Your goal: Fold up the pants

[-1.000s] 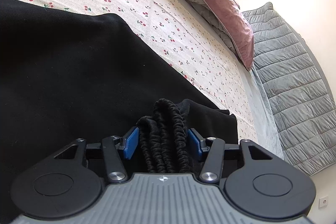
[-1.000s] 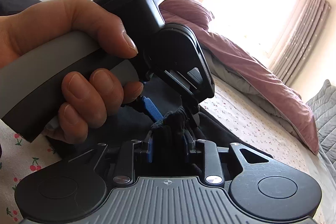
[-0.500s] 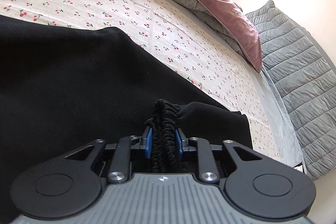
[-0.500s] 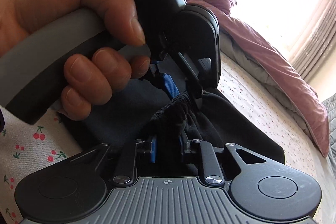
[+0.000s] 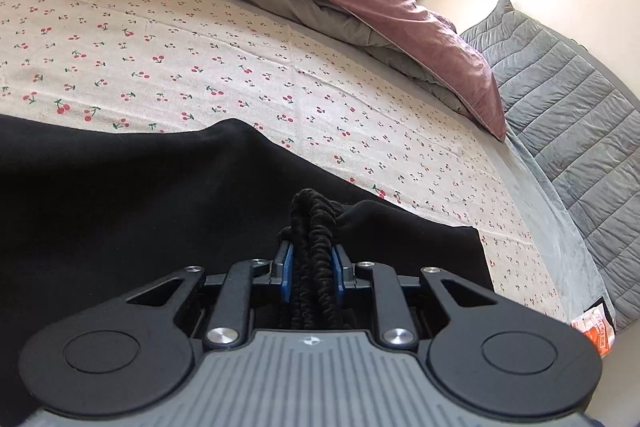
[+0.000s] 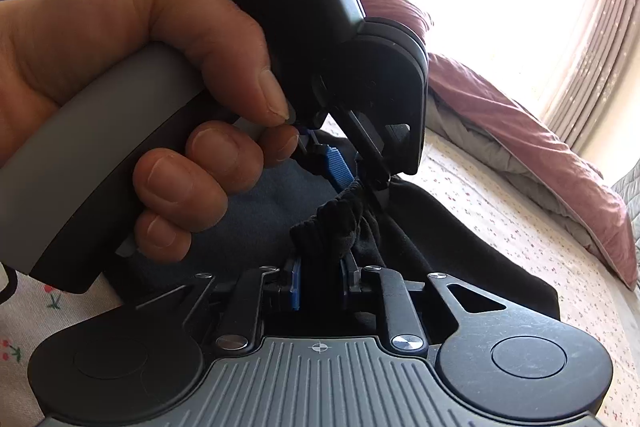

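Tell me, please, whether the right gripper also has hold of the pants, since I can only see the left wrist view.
Observer: Yes. The right gripper has just been closing its jaws, and its pads now press on the gathered waistband of the black pants.
Operator: Thank you. Where does it sit in relation to my left gripper?
Observer: Right beside it. In the right wrist view the left gripper pinches the same waistband just beyond the right one, with only a short bunched stretch of elastic between the two grips.
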A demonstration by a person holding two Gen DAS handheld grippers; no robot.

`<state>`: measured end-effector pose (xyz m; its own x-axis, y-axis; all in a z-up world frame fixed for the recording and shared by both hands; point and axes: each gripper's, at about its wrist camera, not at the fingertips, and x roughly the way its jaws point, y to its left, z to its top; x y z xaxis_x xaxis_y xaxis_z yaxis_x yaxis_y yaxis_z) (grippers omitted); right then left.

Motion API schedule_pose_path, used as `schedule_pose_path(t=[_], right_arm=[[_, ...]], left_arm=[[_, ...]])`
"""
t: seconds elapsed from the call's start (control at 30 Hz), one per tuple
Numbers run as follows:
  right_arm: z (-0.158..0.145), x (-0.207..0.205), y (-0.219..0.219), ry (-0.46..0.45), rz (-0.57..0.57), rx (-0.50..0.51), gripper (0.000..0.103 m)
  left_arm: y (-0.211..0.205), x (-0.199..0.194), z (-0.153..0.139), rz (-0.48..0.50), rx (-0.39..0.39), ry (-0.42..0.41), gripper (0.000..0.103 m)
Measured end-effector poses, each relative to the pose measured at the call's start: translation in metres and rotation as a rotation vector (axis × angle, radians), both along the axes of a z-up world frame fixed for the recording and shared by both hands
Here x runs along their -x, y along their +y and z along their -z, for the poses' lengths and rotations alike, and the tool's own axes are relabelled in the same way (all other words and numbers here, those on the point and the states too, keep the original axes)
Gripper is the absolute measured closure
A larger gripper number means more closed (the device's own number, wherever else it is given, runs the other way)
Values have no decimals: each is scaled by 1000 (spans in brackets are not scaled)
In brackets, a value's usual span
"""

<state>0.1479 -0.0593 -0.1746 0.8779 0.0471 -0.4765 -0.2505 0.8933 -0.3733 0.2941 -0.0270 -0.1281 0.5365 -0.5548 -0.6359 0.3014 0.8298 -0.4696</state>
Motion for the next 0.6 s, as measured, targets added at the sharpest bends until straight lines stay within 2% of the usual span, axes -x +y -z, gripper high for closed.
schedule_pose_path(t=[0.13, 0.2, 0.3, 0.43, 0.6], right_arm=[[-1, -1, 3, 40, -6, -17, 86], [11, -4, 11, 66, -10, 21, 85], [12, -2, 15, 57, -10, 12, 85], [3, 3, 8, 39, -5, -74, 85], [21, -8, 12, 74, 4, -5, 84]], left_arm=[[-2, -3, 16, -3, -38, 40, 97], [-7, 0, 19, 12, -74, 8, 96], [-1, -1, 15, 7, -44, 26, 96], [4, 0, 12, 3, -32, 20, 96], [-5, 1, 19, 13, -74, -16, 95]])
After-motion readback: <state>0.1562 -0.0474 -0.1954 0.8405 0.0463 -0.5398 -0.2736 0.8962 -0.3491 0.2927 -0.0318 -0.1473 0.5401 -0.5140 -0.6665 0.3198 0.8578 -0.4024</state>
